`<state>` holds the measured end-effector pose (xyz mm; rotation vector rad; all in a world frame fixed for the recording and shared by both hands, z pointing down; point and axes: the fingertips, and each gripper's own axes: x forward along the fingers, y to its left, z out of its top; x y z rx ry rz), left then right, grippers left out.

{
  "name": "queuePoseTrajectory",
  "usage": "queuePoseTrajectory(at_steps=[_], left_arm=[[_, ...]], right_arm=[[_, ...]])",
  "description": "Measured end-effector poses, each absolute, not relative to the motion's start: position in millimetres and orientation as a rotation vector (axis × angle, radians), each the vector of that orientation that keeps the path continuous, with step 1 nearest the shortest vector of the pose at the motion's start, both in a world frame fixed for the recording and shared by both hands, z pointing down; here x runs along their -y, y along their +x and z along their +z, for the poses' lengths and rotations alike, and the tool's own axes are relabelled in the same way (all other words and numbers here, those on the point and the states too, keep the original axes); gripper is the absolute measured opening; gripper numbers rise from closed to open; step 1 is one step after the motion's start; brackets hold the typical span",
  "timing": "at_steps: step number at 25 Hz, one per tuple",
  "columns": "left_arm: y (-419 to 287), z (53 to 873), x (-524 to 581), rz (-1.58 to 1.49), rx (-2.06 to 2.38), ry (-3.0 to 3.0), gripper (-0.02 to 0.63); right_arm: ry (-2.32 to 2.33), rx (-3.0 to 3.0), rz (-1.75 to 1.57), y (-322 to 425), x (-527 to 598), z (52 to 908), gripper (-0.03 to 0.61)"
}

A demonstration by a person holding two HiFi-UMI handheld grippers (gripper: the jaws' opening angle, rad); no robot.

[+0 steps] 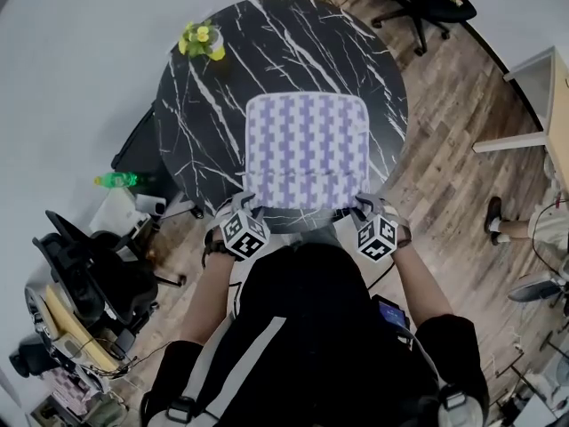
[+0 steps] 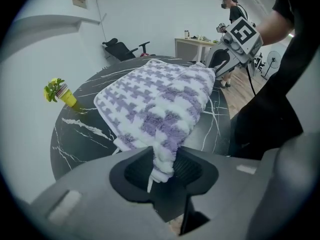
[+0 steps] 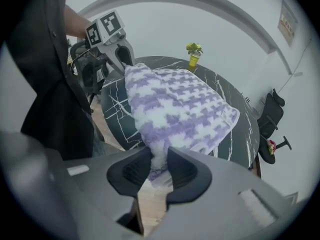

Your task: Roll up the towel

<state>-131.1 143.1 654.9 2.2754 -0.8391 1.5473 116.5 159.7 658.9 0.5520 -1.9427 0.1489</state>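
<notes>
A purple-and-white checked towel (image 1: 307, 149) lies spread on the round black marble table (image 1: 191, 105), its near edge at the table's front rim. My left gripper (image 1: 250, 205) is shut on the towel's near left corner (image 2: 162, 161), which bunches between its pads. At the other side, my right gripper (image 1: 364, 206) is shut on the near right corner (image 3: 157, 159). In each gripper view the other gripper shows at the far corner, the right gripper (image 2: 220, 59) and the left gripper (image 3: 122, 54). The held edge is lifted off the table.
A small yellow pot with a plant (image 1: 203, 41) stands at the table's far left. Office chairs (image 1: 418, 3) and cluttered gear (image 1: 80, 283) stand on the wooden floor around the table. A person (image 2: 231, 6) stands by a desk in the background.
</notes>
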Motion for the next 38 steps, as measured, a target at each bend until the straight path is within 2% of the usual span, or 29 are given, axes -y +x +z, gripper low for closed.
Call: queuePoseTrajectory(at_steps=[5, 12, 24, 38], left_arm=[[-131, 656, -144, 1.537, 0.818, 2.253, 0.129], [-135, 639, -126, 1.338, 0.829, 2.196, 0.153], [-136, 613, -60, 1.284, 0.908, 2.193, 0.181], [-142, 627, 0, 1.331, 1.038, 2.195, 0.189]], right_arm=[[0.559, 1.94, 0.174, 115, -158, 657, 0.097], [0.614, 1.983, 0.253, 115, -135, 636, 0.118], [0.678, 2.003, 0.23, 124, -62, 611, 0.15], [0.737, 1.971, 0.279, 124, -2, 634, 0.156]])
